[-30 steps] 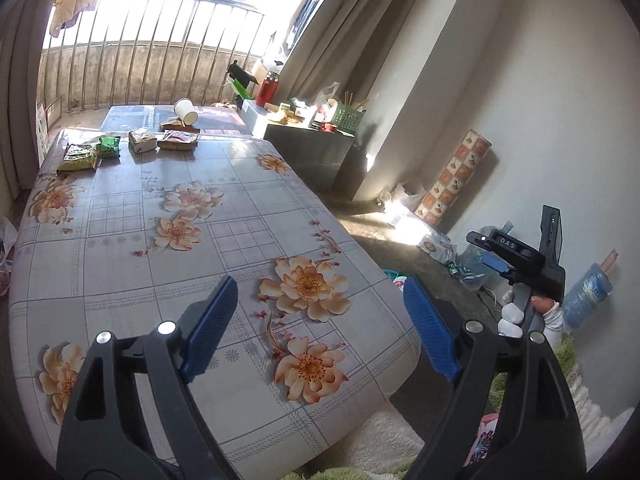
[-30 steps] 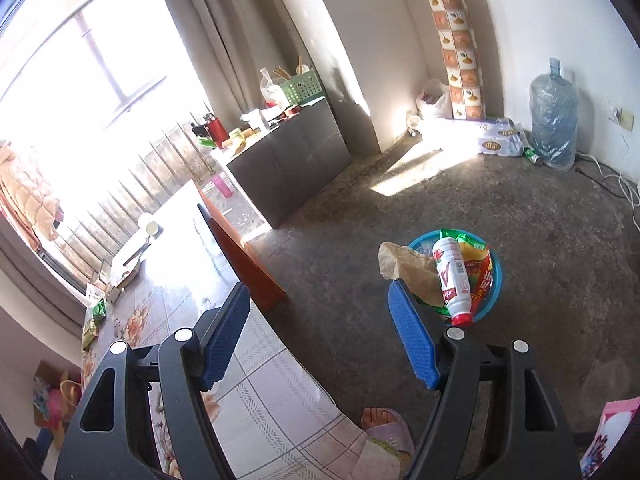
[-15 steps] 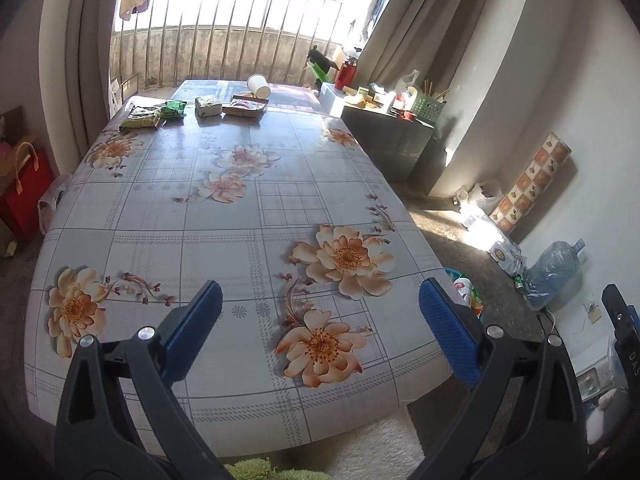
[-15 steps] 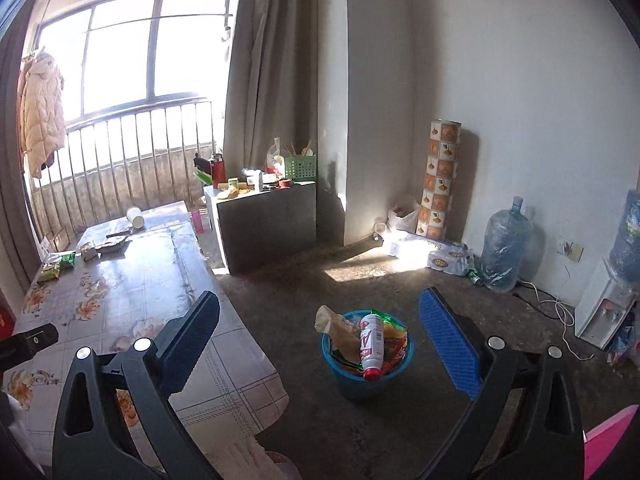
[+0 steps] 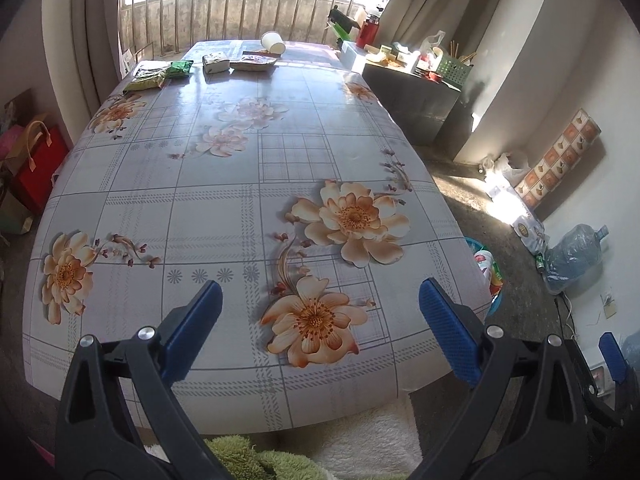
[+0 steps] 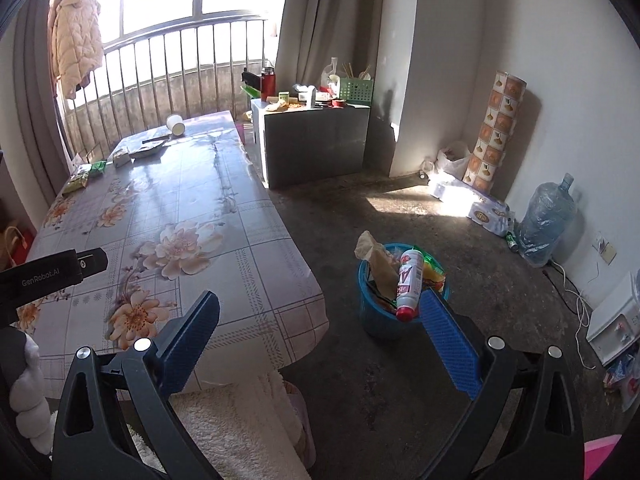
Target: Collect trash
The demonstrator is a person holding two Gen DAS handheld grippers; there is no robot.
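Trash lies at the far end of the flowered table [image 5: 224,208]: a tipped paper cup [image 5: 273,43], a white packet [image 5: 216,63], a flat wrapper [image 5: 254,64] and green packets [image 5: 150,79]. The cup also shows in the right wrist view [image 6: 176,125]. A blue bin [image 6: 380,320] on the floor right of the table holds a white bottle [image 6: 410,282] and wrappers. My left gripper [image 5: 318,322] is open and empty over the table's near edge. My right gripper [image 6: 318,338] is open and empty, between table corner and bin.
A grey cabinet [image 6: 316,140] with clutter stands beyond the table. A water jug [image 6: 546,220], a patterned roll [image 6: 494,128] and bags sit by the right wall. Red bags [image 5: 36,164] stand left of the table. A fluffy rug [image 5: 360,440] lies below the near edge.
Both grippers have pulled back and levelled. The left view now takes in the whole table; the right view swung from the floor and bin to show the table and bin together.
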